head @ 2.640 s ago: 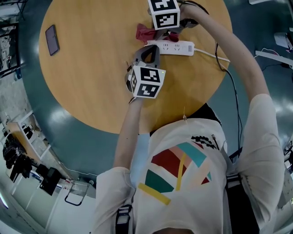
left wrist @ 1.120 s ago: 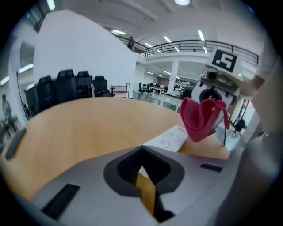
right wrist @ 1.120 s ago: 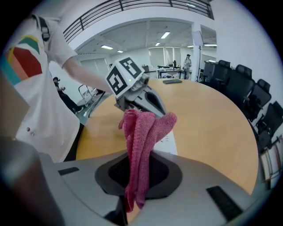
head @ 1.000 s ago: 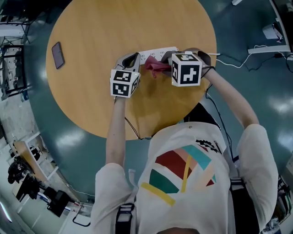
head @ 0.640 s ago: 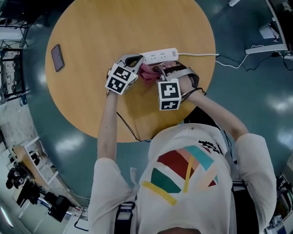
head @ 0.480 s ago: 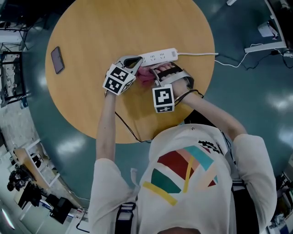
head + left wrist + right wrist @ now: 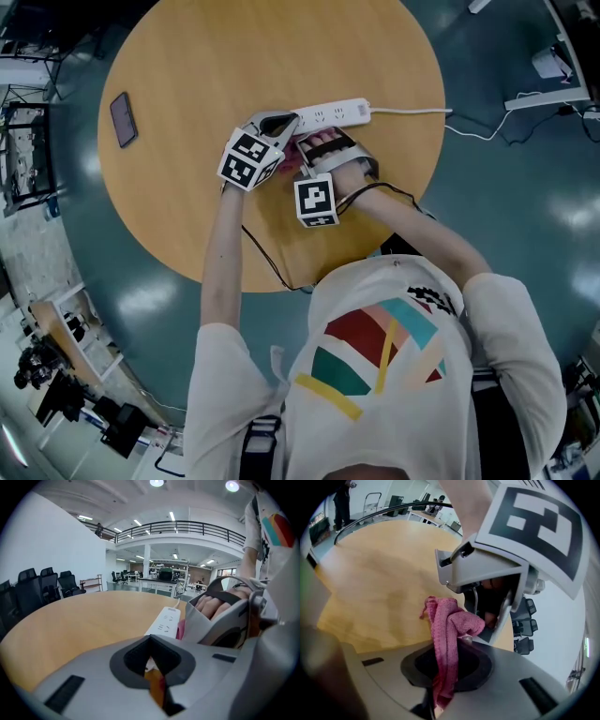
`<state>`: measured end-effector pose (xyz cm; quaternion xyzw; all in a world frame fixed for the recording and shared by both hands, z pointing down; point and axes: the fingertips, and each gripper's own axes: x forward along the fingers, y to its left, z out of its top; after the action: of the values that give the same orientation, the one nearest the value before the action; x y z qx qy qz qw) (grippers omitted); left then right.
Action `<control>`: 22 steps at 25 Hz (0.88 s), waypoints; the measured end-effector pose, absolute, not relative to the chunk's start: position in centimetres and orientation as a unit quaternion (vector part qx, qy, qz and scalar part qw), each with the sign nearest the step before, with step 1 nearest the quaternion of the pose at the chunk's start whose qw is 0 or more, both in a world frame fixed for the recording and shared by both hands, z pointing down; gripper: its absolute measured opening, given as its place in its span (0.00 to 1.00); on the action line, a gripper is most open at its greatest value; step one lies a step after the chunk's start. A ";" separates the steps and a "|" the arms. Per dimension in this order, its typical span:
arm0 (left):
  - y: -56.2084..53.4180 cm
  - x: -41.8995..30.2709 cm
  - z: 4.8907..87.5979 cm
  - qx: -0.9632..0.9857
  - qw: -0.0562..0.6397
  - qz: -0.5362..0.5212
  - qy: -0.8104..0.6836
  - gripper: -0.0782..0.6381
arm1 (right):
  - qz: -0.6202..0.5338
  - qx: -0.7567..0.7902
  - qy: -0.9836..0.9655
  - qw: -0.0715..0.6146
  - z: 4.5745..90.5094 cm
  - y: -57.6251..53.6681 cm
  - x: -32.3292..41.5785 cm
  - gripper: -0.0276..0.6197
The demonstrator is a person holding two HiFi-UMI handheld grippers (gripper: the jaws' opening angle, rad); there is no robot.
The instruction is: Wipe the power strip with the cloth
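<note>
The white power strip point(image 7: 333, 113) lies across the round wooden table point(image 7: 187, 66), its cord point(image 7: 412, 111) running off to the right. My left gripper point(image 7: 286, 121) is shut and sits at the strip's left end; whether it touches the strip I cannot tell. In the left gripper view the power strip point(image 7: 164, 623) runs away from the closed left gripper point(image 7: 152, 667). My right gripper point(image 7: 447, 665) is shut on the pink cloth point(image 7: 449, 625), which bunches up out of its jaws. From above, the right gripper point(image 7: 304, 150) holds the cloth point(image 7: 292, 161) just below the strip's left part, close beside the left gripper.
A dark phone point(image 7: 123, 119) lies at the table's left side. A thin black cable point(image 7: 267, 267) hangs over the table's near edge. Desks and white cables stand on the teal floor point(image 7: 506, 187) to the right.
The right gripper has swung down and left along the strip with the cloth, its cube now nearer the person. The left gripper has stayed at the strip's left end and turned slightly.
</note>
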<state>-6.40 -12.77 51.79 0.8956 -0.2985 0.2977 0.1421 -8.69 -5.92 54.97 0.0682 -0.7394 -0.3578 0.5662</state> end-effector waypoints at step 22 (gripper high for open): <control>-13.0 -6.0 51.9 0.895 0.115 0.304 -0.306 0.17 | -0.297 0.124 -0.711 0.626 55.2 -12.5 8.2 0.10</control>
<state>-6.02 -13.02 51.92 0.8949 -0.3055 0.3043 0.1152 8.15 -12.48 55.17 0.1242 -0.7107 -0.2967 0.6256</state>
